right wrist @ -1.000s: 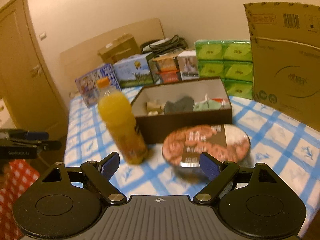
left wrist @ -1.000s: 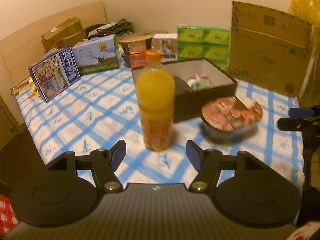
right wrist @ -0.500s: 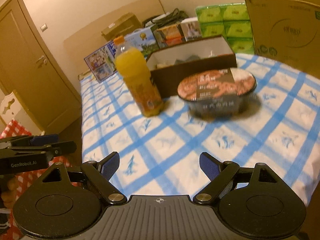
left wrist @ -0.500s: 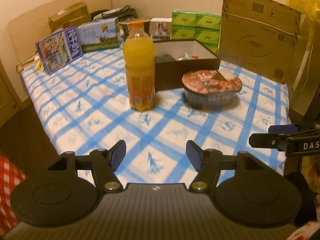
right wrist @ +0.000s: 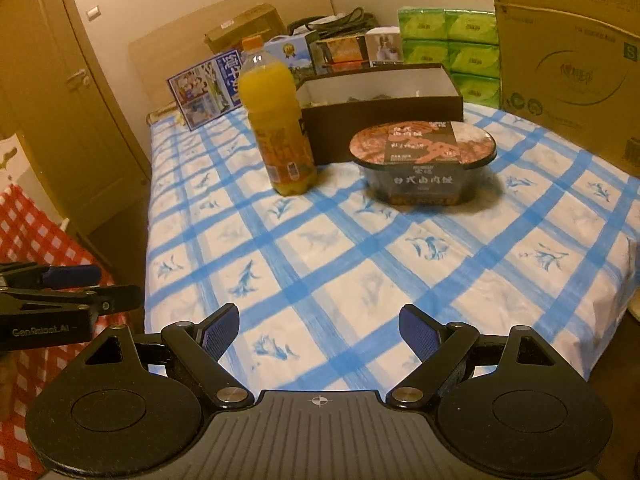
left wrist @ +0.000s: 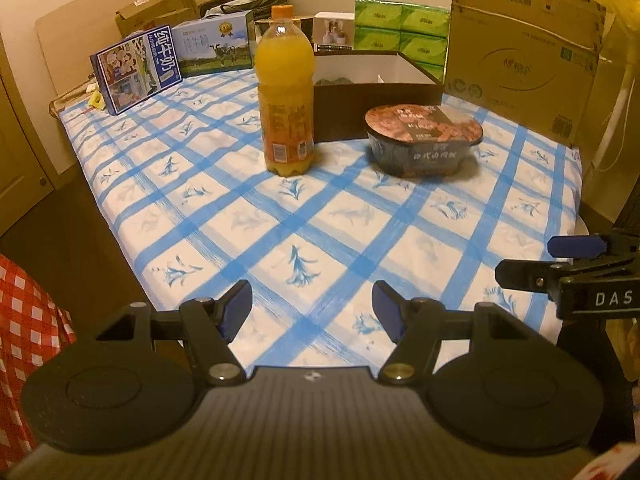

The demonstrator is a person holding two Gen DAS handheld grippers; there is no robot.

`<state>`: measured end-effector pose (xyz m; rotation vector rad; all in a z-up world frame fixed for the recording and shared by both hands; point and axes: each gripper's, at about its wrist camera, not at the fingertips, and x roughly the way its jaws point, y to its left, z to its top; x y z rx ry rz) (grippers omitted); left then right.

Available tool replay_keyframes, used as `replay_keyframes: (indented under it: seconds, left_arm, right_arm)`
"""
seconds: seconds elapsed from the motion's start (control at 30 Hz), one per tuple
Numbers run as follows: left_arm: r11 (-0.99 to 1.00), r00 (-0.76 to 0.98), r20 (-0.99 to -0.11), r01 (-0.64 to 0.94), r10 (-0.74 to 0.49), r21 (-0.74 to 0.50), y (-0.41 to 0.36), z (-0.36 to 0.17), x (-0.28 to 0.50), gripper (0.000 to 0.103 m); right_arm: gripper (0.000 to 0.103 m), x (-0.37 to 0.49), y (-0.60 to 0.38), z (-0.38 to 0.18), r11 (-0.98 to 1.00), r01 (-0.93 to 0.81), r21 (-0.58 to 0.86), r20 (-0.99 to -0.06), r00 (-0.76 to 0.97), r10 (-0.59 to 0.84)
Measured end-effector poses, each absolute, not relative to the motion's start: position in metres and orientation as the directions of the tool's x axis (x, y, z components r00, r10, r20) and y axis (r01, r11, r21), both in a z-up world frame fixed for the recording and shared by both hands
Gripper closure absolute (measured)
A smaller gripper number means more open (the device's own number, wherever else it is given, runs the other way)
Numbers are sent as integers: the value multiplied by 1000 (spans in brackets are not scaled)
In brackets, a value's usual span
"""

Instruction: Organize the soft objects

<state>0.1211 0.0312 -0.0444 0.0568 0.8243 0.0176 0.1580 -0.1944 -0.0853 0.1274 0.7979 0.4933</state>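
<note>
Orange juice bottle (left wrist: 285, 80) beside noodle bowl (left wrist: 424, 140) on checked cloth (left wrist: 320, 216).

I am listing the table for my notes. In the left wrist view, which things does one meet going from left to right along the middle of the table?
Blue milk carton → orange juice bottle → instant noodle bowl → large cardboard box.
</note>
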Motion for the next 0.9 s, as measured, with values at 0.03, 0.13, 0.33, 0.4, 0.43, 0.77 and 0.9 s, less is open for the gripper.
replay_keyframes:
  seconds: [0.03, 0.13, 0.33, 0.4, 0.43, 0.77, 0.9]
  left_arm:
    - [998, 677, -735, 9, 35, 56, 30, -46, 120, 39]
    - [998, 671, -741, 21, 27, 55, 27, -51, 115, 39]
    - [998, 661, -750, 40, 9, 47, 25, -60, 107, 39]
    - [998, 658, -753, 45, -1, 39, 23, -62, 105, 39]
    - [998, 657, -754, 48, -6, 34, 22, -63, 103, 39]
    - [998, 656, -754, 63, -38, 5, 16, -60, 96, 39]
    - [997, 652, -757, 74, -45, 4, 14, -60, 97, 39]
  right_arm:
    - [16, 155, -194, -87, 883, -375, 283, -657, 595, 463]
    - [16, 147, -191, -91, 896, -364, 256, -666, 605, 436]
    - [16, 132, -191, -99, 904, -330, 270, -680, 600, 422]
    - [16, 130, -194, -99, 908, -313, 278, -682, 601, 417]
    - [16, 129, -195, -99, 911, -305, 279, -684, 603, 411]
    - [16, 125, -201, -99, 920, -276, 277, -708, 589, 390]
    - [16, 123, -203, -99, 921, -275, 275, -711, 586, 387]
